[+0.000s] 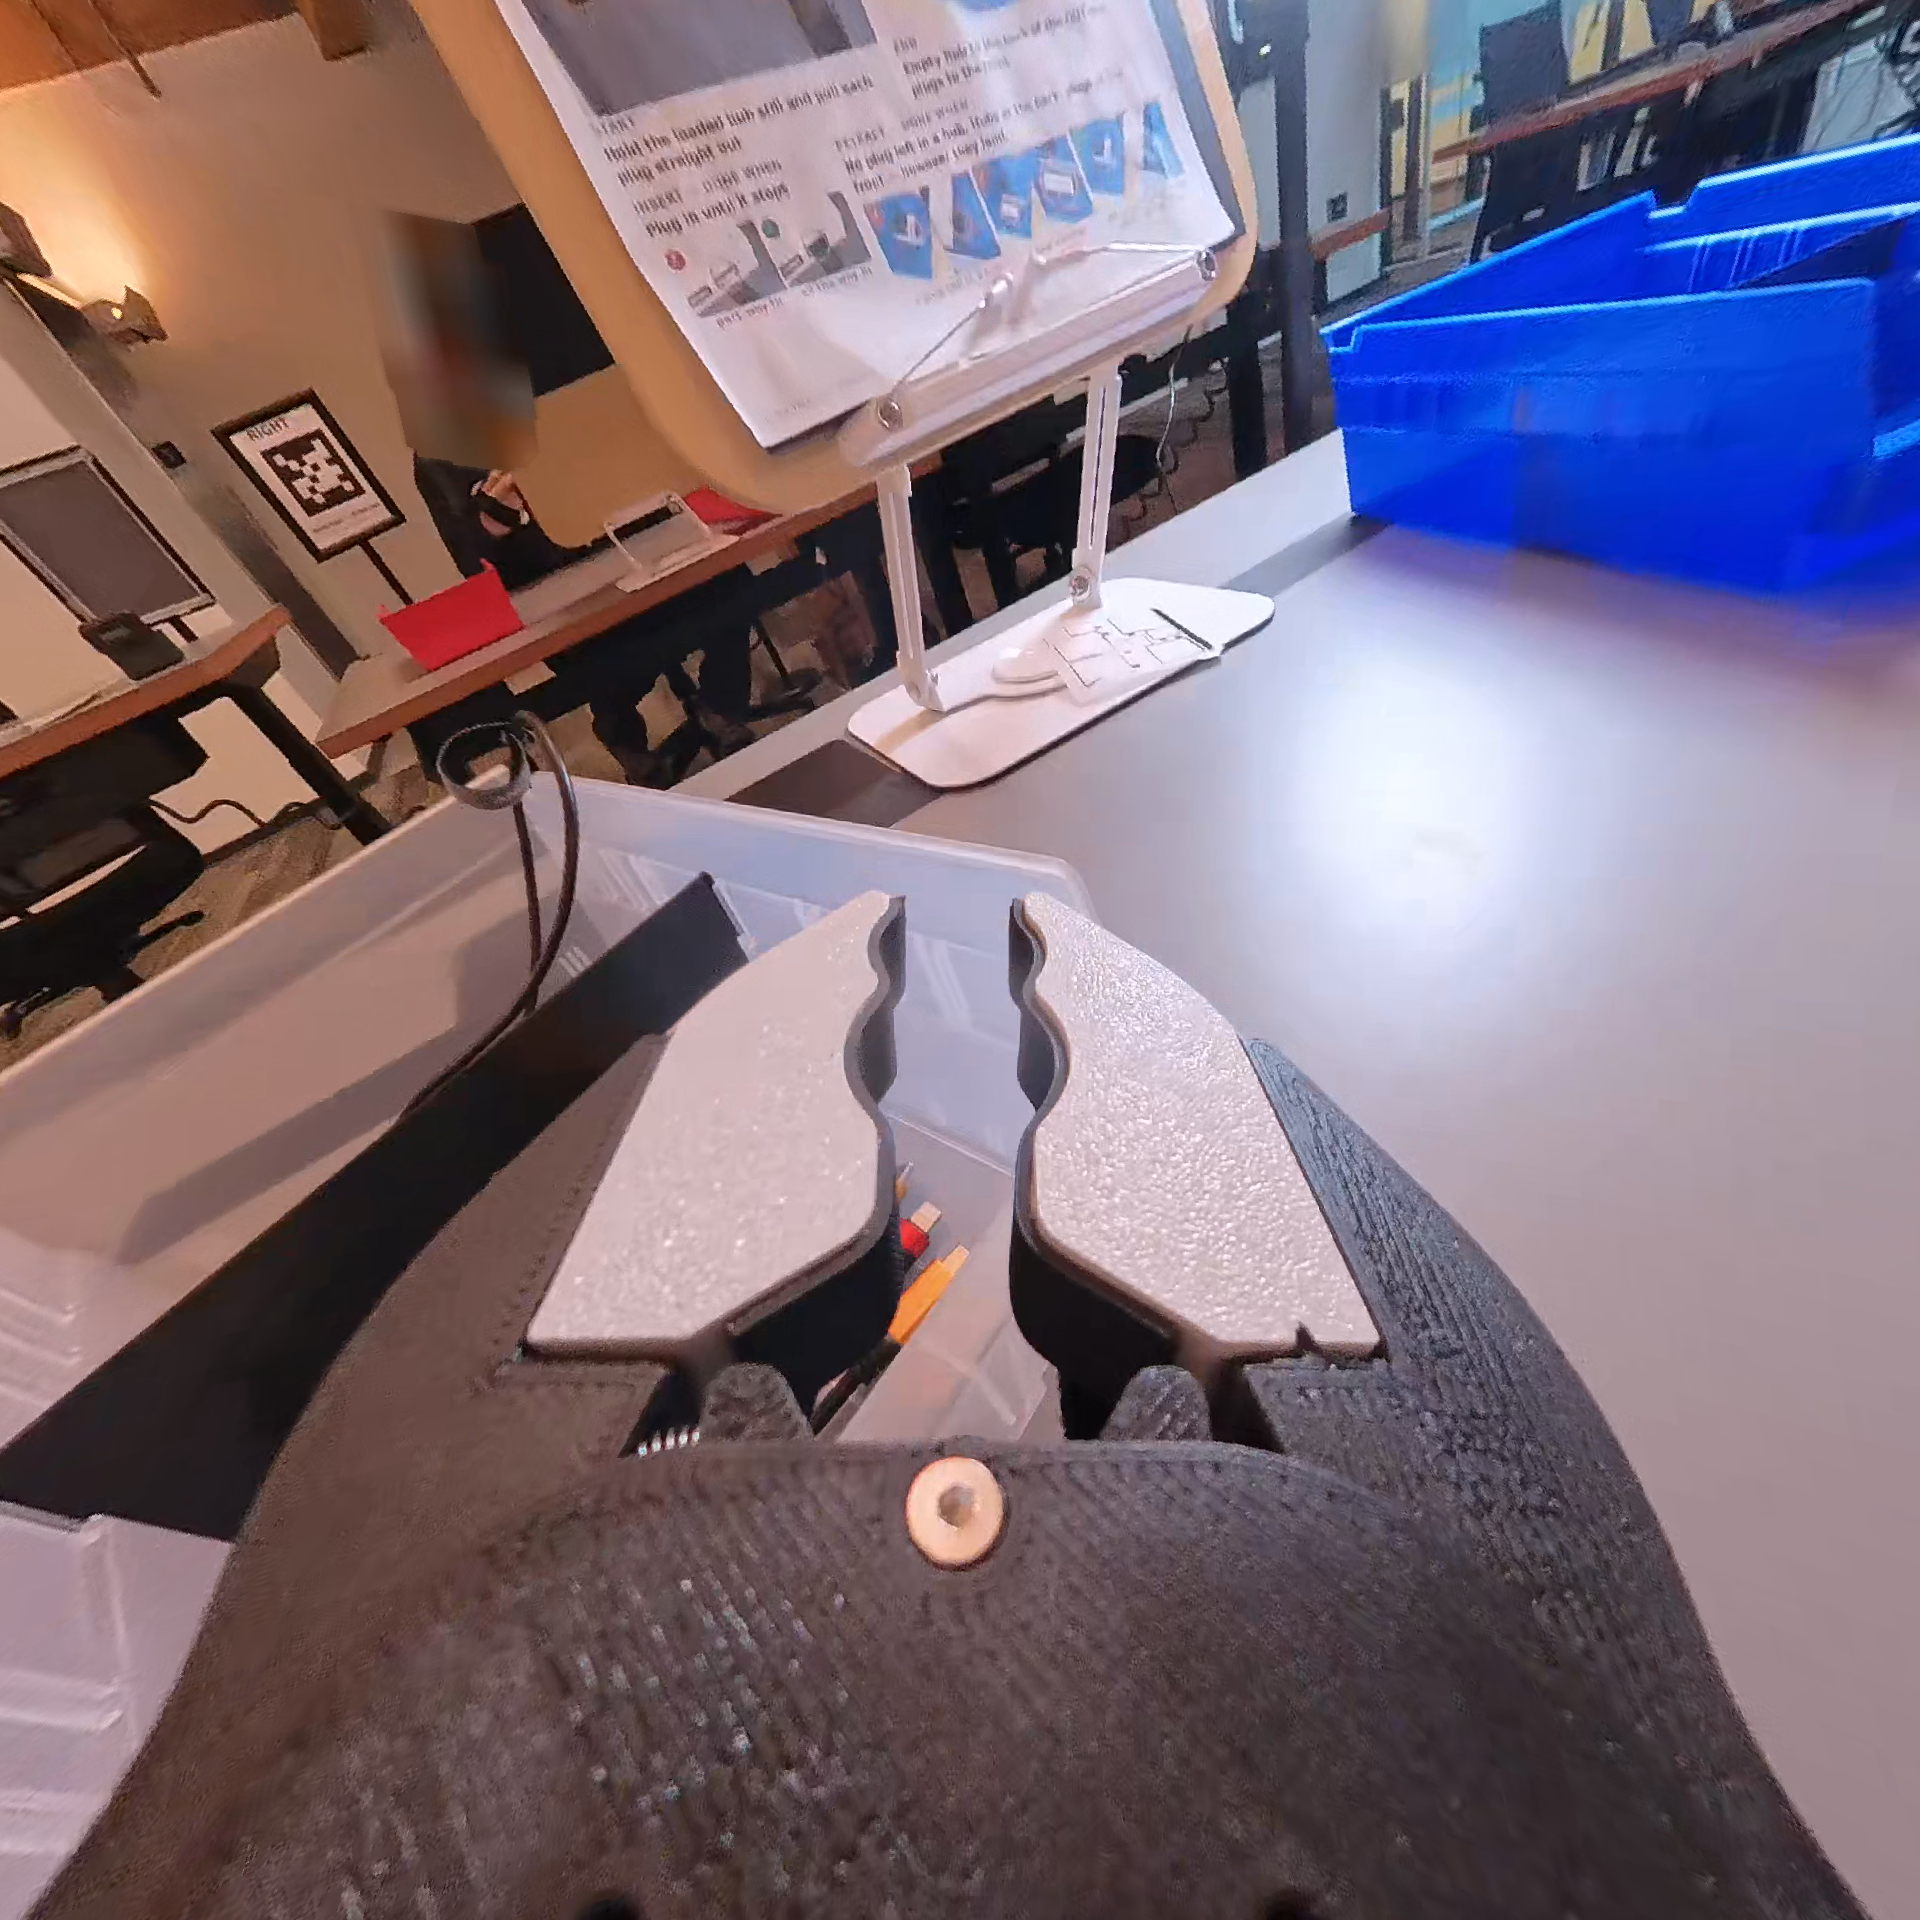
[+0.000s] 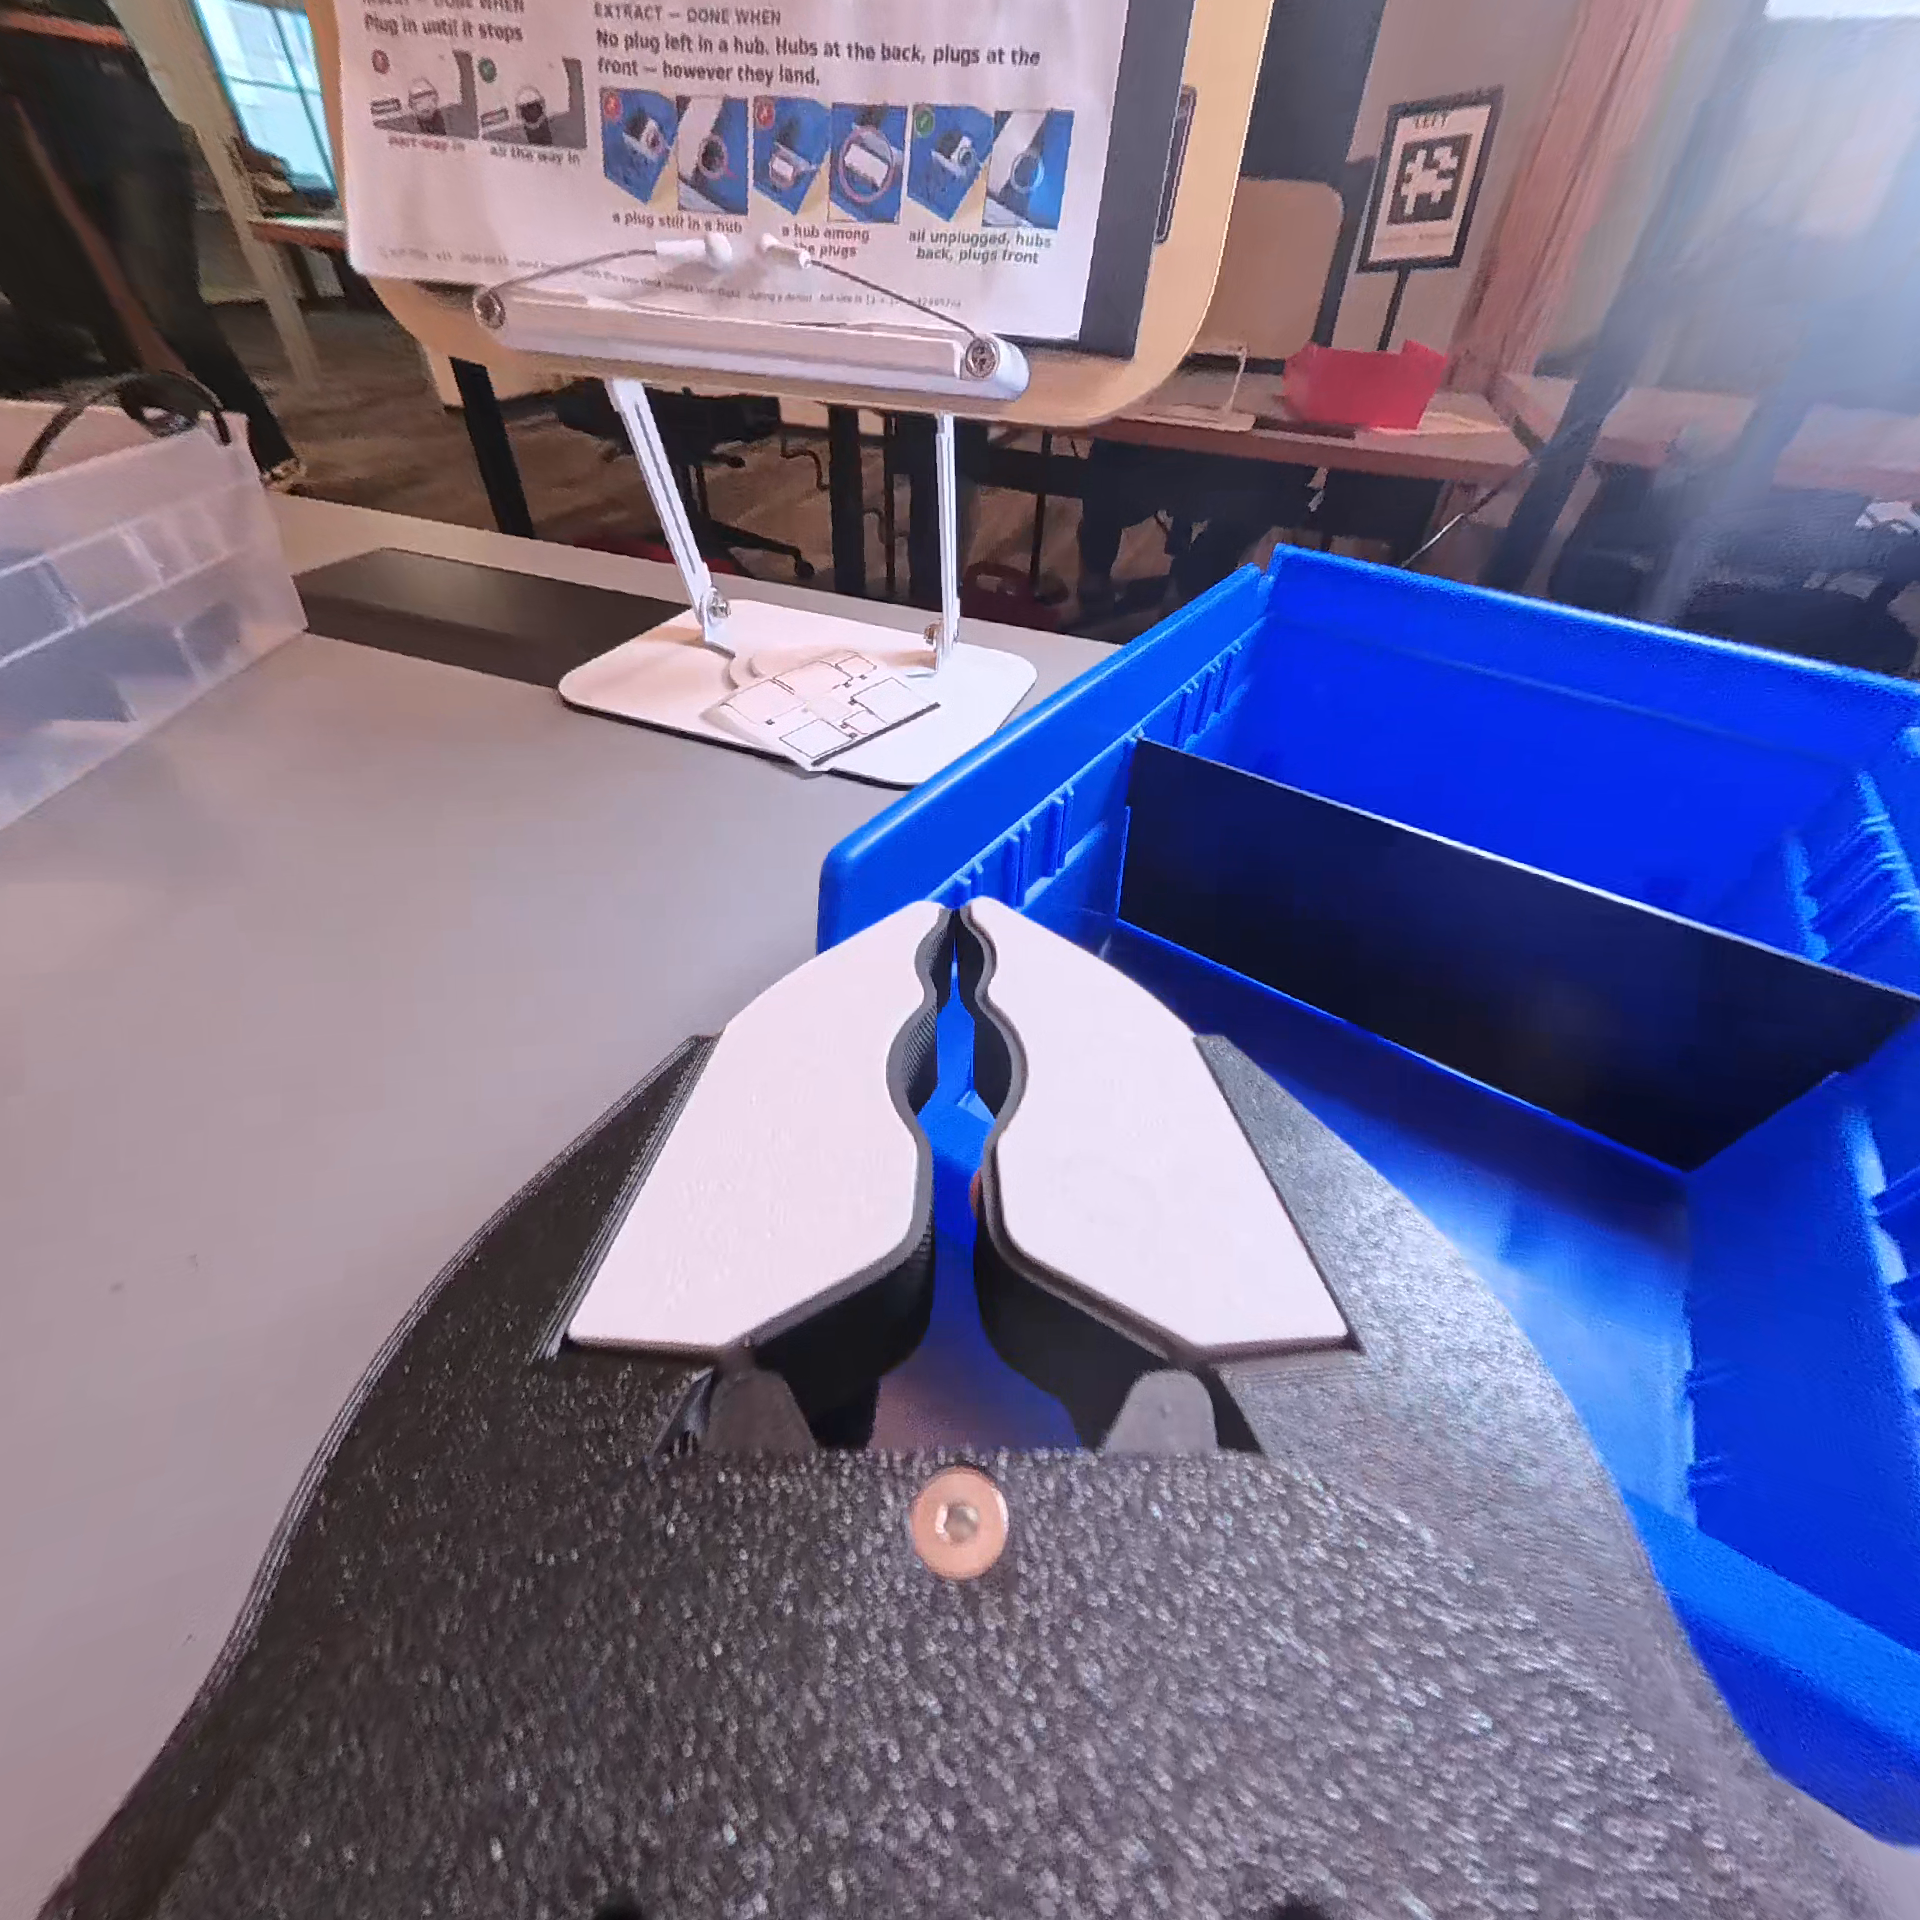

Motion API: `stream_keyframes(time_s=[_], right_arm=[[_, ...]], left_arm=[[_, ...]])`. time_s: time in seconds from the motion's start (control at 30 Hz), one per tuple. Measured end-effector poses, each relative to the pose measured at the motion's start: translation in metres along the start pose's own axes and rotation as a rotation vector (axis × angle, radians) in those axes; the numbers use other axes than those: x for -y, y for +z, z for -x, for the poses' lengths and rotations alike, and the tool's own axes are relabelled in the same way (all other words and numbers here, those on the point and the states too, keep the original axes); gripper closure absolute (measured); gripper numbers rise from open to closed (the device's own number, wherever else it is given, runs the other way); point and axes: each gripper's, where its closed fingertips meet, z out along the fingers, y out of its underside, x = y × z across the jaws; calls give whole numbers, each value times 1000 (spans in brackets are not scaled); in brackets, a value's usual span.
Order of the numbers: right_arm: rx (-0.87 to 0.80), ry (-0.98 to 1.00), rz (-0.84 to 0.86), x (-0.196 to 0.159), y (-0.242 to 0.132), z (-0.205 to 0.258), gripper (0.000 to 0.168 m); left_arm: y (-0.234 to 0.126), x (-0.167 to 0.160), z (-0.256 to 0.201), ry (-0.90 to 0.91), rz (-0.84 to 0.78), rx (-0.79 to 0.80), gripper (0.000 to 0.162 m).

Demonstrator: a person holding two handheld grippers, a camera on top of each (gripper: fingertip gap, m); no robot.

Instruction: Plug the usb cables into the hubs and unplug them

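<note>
On the left, the clear plastic storage box (image 1: 312,997) stands on the grey table (image 1: 1455,935). The left gripper (image 1: 956,925) hovers over it, fingers parted and empty, probably to pick from the orange and red usb plugs (image 1: 925,1262) seen below between its fingers. A thin black cable (image 1: 540,935) rises over the box wall. In the middle, far, a white stand (image 2: 800,686) shows the instruction sheet. On the right, the right gripper (image 2: 956,920) is nearly closed, holding nothing I can see, above the blue plastic bin (image 2: 1558,707) with a black divider (image 2: 1455,956), likely for sorted parts. I see no hub.
</note>
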Motion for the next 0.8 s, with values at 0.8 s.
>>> stream_keyframes(time_s=[0.8], right_arm=[[34,-108,-50,9,1,15,156]], left_arm=[[-30,-10,85,-133,108,292,139]])
